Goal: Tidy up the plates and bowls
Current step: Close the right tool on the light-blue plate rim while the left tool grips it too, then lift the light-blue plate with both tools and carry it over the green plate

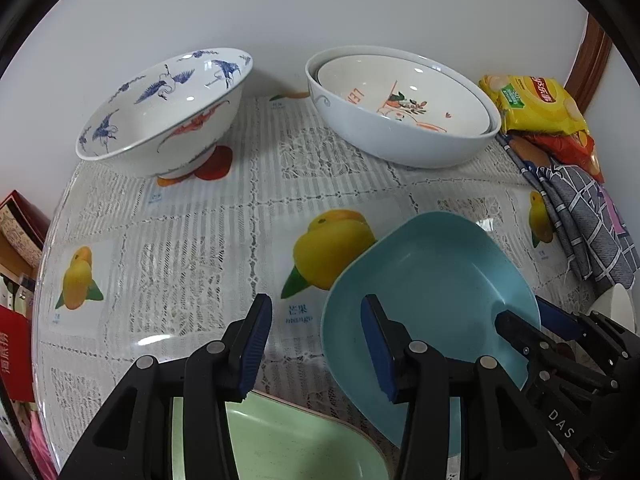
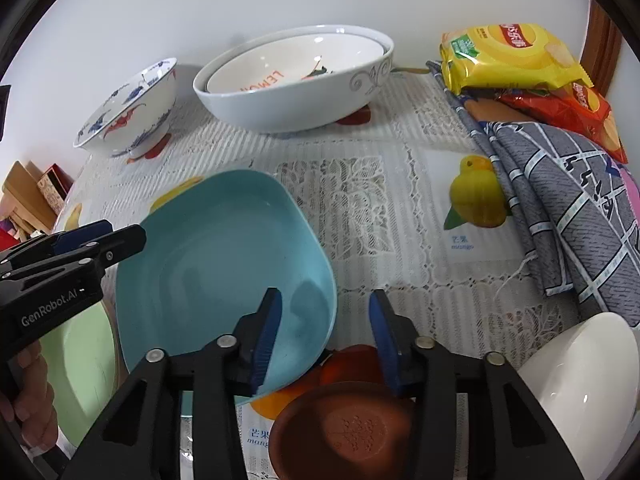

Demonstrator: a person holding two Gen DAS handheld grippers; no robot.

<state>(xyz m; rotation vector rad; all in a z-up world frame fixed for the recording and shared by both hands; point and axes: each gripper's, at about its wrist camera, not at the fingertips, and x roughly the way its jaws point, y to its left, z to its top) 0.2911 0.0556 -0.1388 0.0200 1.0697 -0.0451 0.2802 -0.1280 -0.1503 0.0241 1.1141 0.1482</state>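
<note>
Readable print on grippers, tablecloth and bowl

"GenRobot.AI" stood on the black left gripper (image 2: 100, 240) at left frame; "DAS" on the black right gripper (image 1: 556, 320) at lower right; "mango" on the lace-patterned tablecloth (image 1: 299, 319); "LEMO…" inside the cream inner bowl (image 2: 262, 80).

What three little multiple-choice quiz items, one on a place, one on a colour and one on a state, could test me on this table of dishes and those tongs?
1. Where is the LEMON-lettered bowl?
A. inside the big white bowl
B. on the green plate
C. under the grey cloth

2. What colour is the plate the right tongs straddle?
A. red
B. light blue
C. black

3. How do the left tongs stand?
A. shut on a bowl
B. open, holding nothing
C. out of sight

Answers:
1 A: the lemon bowl nests within the big white bowl.
2 B: the blue plate has its rim between the right tongs.
3 B: the left tongs gape over the tablecloth.
</note>
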